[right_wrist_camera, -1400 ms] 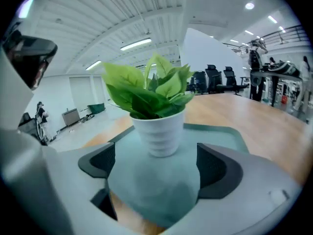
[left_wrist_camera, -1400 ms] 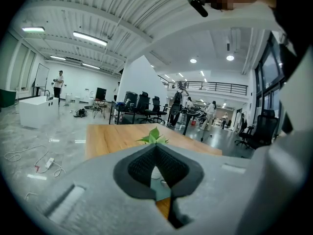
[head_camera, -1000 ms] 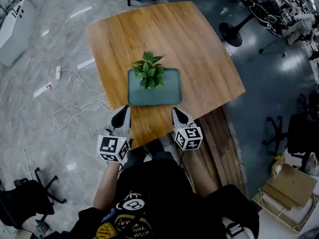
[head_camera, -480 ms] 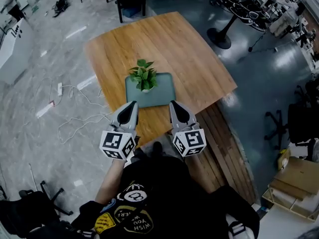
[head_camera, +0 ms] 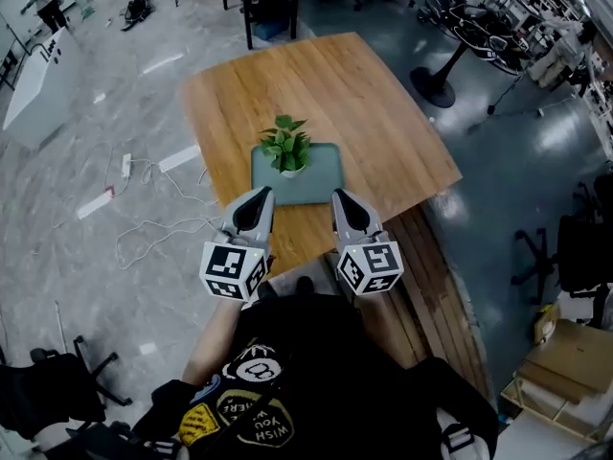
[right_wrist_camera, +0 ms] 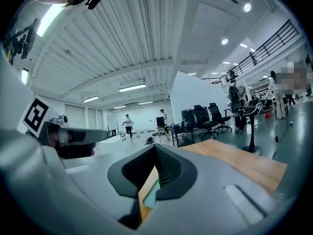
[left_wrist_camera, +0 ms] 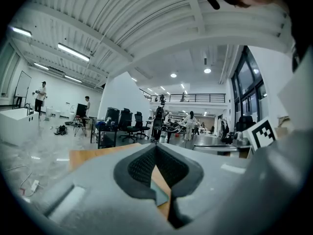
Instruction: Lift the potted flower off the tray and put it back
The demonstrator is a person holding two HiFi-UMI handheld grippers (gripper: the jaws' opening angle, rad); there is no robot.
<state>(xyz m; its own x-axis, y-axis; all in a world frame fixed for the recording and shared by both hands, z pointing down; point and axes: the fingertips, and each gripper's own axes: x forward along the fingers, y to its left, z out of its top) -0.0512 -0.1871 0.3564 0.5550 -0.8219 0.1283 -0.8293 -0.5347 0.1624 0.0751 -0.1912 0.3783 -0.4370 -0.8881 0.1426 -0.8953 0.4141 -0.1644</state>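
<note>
Currently, table (head_camera: 364, 103): a wooden top with rounded corners on a grey floor. It bears one tray and nothing else that shows.
Tray (head_camera: 324, 178): teal and rectangular, lying flat near the table's near edge, in the same spot on the wood as a second ago.
Left gripper (head_camera: 259, 197): its jaws are clenched on nothing, with pad tips meeting. Only a slice of table and tray shows through the gap beneath them in the left gripper view.
Right gripper (head_camera: 343, 199): it is likewise closed tight and empty, held level beside the left one.
Potted flower (head_camera: 287, 149): it stands upright on the tray's far-left part, leafy green in a small pale pot, clear of both grippers.
Change: over the last second both grippers have risen. Their tips now sit just short of the tray's near edge, where before they hung lower and nearer the person. The flower and tray have not shifted.
Meaning for the task: the flower already rests where the task wants it to end. Empty, closed jaws raised before it fit either a hand coming in to lift it or one drawing away after setting it back, and this moment does not settle which.
Marker cubes (head_camera: 233, 269): black-and-white square patterns, no letters.
Writing: the person's dark shirt (head_camera: 251, 431) carries a yellow print that seems to read "WISH YOU WERE", seen upside down, under an 8-ball emblem.
</note>
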